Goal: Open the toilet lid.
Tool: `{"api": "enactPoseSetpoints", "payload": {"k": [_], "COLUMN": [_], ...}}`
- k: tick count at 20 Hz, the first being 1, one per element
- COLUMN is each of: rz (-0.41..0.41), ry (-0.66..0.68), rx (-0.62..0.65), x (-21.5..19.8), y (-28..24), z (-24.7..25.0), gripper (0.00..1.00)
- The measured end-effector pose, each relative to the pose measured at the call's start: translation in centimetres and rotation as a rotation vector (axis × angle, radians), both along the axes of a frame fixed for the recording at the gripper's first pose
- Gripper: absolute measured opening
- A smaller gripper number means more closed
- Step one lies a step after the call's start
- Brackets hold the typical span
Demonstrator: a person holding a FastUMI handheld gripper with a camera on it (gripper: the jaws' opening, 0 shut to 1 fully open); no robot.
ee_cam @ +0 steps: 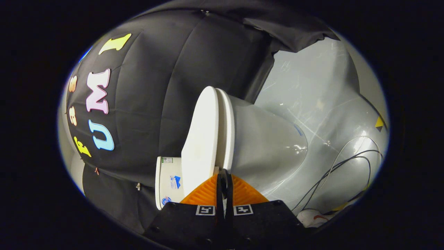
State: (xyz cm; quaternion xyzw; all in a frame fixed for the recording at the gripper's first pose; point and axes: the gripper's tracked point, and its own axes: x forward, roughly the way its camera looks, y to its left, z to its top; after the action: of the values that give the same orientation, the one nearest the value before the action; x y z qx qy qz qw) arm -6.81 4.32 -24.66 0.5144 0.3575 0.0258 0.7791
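Pinching the front edge of the toilet lid (201, 139), the hand-held gripper (224, 178) has its two orange fingers (204, 192) drawn almost together, with only a thin slit between them where the lid's rim seems to sit; whether both pads truly press on it cannot be told. The view is rolled on its side, so the lid appears as a white slab just ahead of the fingertips, lying flat against the seat (227, 132) and the grey bowl (267, 146) beyond. By this look the lid is still down and the lift has barely begun, if at all. The next move calls for swinging the edge away from the seat in an arc about the hinge. The cistern (170, 180) lies behind the lid, where it will come to rest. Loose cables (347, 159) trail on the floor (312, 90) beside the bowl, well apart from the path.
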Motion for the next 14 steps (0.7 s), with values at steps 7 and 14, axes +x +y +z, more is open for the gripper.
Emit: {"api": "enactPoseSetpoints", "payload": {"k": [7,14], "rz": [0.010,0.048], "ry": [-0.044,-0.089], "rx": [-0.147,-0.297], "x": [0.3,0.6], "y": [0.8,2.8], "z": [4.4,10.0], "gripper": [0.05,0.05]}}
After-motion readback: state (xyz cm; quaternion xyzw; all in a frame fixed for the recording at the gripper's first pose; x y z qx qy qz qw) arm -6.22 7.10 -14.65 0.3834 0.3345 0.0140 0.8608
